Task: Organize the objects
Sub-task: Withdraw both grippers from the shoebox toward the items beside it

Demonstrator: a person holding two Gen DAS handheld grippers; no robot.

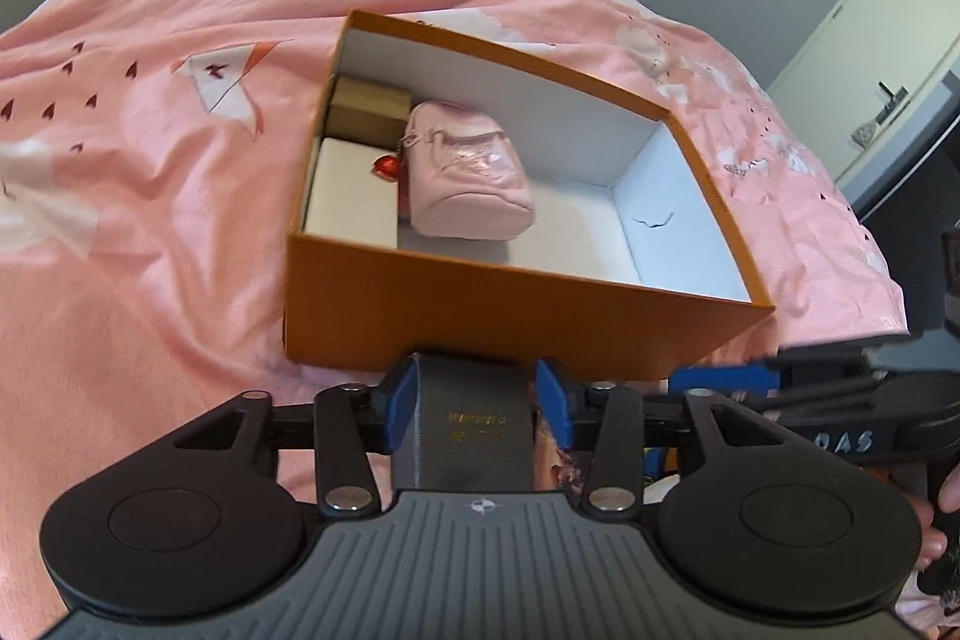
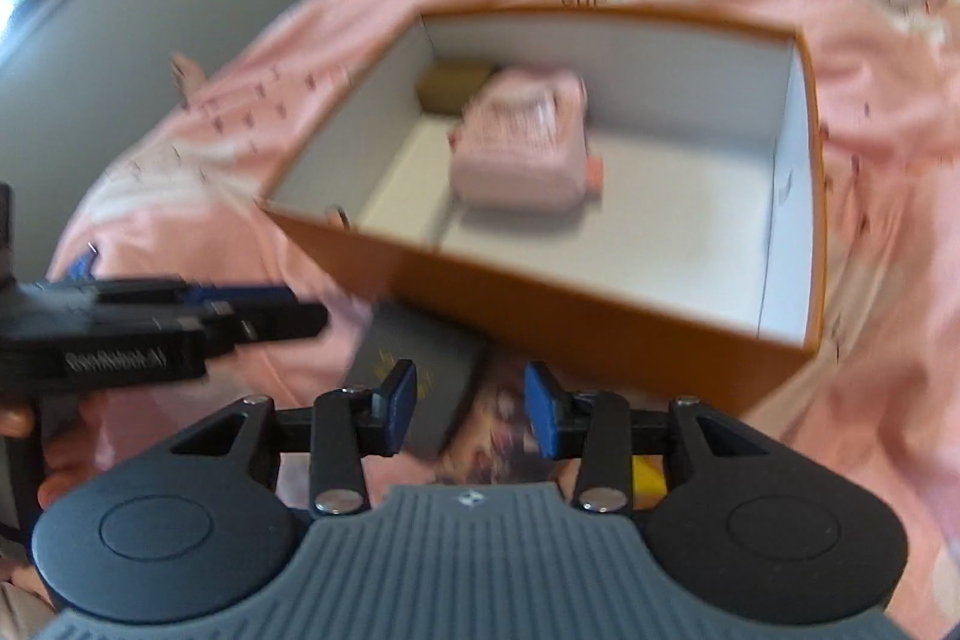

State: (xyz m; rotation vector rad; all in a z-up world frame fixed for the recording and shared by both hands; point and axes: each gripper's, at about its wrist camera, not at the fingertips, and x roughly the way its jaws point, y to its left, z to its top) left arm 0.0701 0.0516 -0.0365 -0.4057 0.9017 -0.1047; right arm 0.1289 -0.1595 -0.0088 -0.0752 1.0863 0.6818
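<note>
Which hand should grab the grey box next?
Left, probably. The left gripper already has its fingers either side of the grey box. The right gripper sits over a patterned thing instead.

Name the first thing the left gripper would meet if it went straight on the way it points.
The dark grey box with gold lettering, already between the left gripper's jaws. Beyond it comes the orange box's near wall, though depth is hard to judge.

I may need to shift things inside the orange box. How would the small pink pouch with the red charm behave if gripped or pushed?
The small pink pouch looks soft and puffy, so it would probably squash under the jaws rather than stay stiff. It lies flat on the floor of the orange cardboard box, so a push would likely slide it. Its red charm hangs loose and may swing or snag.
</note>
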